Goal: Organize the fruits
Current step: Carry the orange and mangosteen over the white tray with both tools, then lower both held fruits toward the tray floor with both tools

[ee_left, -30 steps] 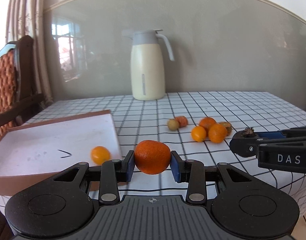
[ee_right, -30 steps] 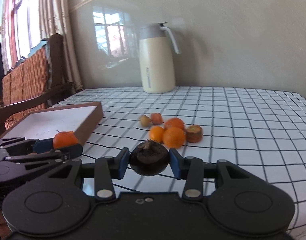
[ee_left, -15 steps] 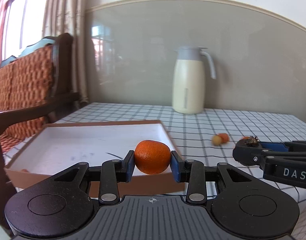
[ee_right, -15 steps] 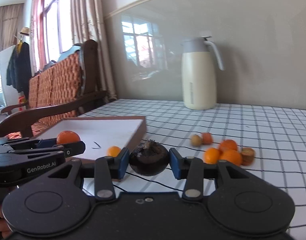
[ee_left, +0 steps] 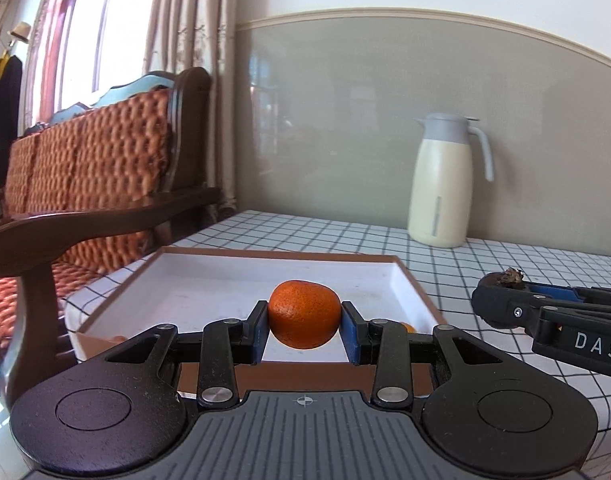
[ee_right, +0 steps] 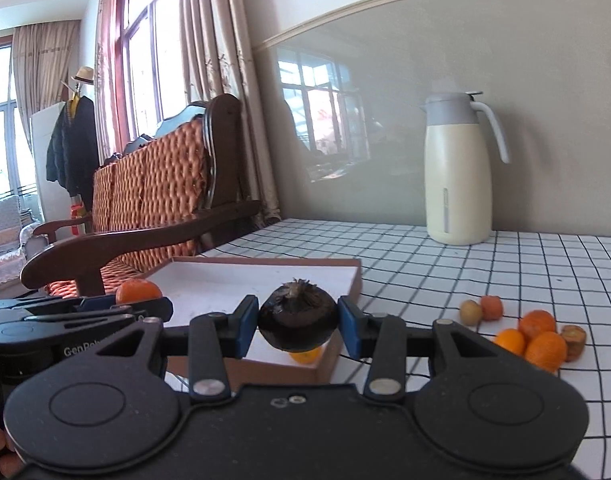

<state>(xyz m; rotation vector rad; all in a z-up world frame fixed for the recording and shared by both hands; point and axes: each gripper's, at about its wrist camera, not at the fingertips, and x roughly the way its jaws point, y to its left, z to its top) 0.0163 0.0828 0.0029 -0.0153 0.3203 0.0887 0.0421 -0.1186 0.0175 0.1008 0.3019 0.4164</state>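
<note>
My left gripper (ee_left: 304, 326) is shut on an orange tangerine (ee_left: 304, 314) and holds it above the near edge of a brown box with a white inside (ee_left: 209, 280). My right gripper (ee_right: 298, 326) is shut on a dark round fruit (ee_right: 298, 322) and holds it over the box's near right corner (ee_right: 325, 356). A small orange fruit (ee_right: 305, 356) lies in that corner, half hidden. Each gripper shows in the other's view, the right one (ee_left: 501, 300) and the left one (ee_right: 139, 300). Several loose fruits (ee_right: 537, 338) lie on the checked tablecloth to the right.
A cream thermos jug (ee_left: 441, 184) stands at the back of the table (ee_right: 505, 264). A wooden armchair with an orange cushion (ee_left: 85, 184) stands close to the table's left side. A wall runs behind the table.
Both grippers have swung left with their fruits, from facing the loose fruit pile to standing over the box. The box now fills the middle of both views.
</note>
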